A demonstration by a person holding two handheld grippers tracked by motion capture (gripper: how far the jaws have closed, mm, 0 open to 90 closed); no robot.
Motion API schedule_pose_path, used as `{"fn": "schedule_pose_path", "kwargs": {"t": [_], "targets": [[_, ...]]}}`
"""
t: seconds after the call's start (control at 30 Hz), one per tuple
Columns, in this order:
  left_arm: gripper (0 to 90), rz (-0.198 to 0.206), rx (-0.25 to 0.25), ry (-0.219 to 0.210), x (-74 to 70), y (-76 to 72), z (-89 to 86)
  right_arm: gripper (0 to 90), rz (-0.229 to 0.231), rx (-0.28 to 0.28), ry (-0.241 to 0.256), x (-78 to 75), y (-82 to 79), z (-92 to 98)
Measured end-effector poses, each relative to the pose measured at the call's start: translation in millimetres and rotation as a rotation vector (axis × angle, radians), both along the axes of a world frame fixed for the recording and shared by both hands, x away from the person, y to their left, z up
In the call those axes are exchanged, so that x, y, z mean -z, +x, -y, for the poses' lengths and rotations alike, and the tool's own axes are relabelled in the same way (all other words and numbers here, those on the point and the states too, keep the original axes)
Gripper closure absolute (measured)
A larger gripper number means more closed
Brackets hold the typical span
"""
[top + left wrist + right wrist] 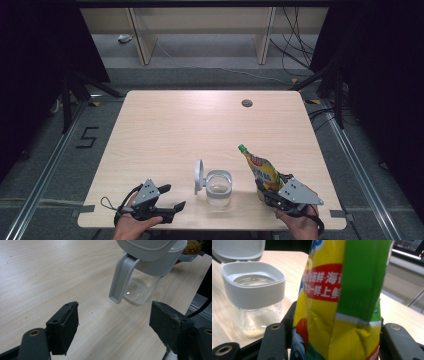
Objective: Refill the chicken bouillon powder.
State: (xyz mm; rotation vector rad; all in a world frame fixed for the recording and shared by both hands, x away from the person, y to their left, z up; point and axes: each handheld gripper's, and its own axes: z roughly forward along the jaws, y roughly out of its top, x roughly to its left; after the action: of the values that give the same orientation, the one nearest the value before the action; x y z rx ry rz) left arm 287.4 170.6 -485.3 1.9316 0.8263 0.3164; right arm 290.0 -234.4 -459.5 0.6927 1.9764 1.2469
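At the near left edge of the table (165, 125), the left gripper (167, 204) rests with its jaws spread wide and nothing between them, pointing toward the jar (219, 188). The clear jar stands just right of it, near the table's front middle, its grey lid (199, 176) flipped up. Just right again, the right gripper (267, 196) is clamped on the bottom of a yellow and green snack bag (260, 169), which it holds upright and tilted beside the jar.

Light wood bench (165, 130), small round grommet hole (246, 103) near its far right edge. Grey floor around, "5" marked in tape (86, 137) left of bench. Pale shelving (200, 30) behind, loose cables (295, 45) at right, small white object (124, 38) on the floor
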Motion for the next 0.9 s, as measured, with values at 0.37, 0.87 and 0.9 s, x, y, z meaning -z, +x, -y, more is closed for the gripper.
{"fn": "schedule_pose_path", "kwargs": {"t": [0.37,0.87,0.9], "targets": [[22.8,0.002,0.0,0.003,0.0,0.5,-0.2,46.4,0.091,-0.046,-0.202,-8.3,-19.0,-2.6],[22.7,-0.011,-0.019,-0.018,0.2,-1.2,0.2,46.5,0.179,-0.105,-0.418,-14.6,-33.5,-18.4],[22.8,-0.004,-0.013,-0.011,0.0,-0.9,-0.2,46.5,0.172,-0.117,-0.417,-14.8,-34.4,-19.1]]}}
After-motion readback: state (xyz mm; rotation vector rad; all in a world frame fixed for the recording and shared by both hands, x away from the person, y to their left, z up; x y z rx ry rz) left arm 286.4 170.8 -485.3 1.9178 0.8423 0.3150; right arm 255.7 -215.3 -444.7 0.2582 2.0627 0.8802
